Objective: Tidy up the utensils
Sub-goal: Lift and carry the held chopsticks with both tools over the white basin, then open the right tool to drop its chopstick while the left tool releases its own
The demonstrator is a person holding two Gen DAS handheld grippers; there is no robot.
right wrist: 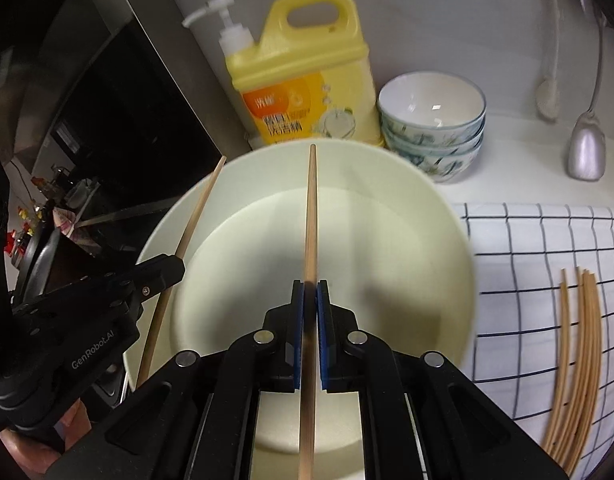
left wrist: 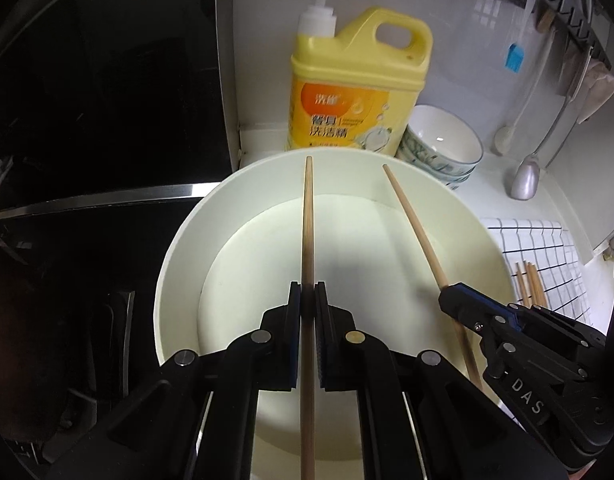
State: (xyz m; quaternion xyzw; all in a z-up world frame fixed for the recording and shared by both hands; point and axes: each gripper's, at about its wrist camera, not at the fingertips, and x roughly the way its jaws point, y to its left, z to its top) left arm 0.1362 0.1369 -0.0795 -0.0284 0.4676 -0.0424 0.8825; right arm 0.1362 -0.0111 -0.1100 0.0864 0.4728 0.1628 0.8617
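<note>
Both grippers are clamped on one chopstick each, left gripper (left wrist: 307, 300) and right gripper (right wrist: 310, 300), sticks pointing forward over the cream basin (right wrist: 447, 240) right below, spare chopsticks (right wrist: 579, 360) off right on the checked cloth (right wrist: 527, 240).

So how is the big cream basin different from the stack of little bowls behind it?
The cream basin is one wide, plain, flat-bottomed vessel; the patterned bowls are small, round and nested in a stack, with a blue-green print outside. The basin lies under both held chopsticks, while the bowls stand clear at the wall beside the yellow detergent jug. Both look empty and stand upright on the counter.
</note>
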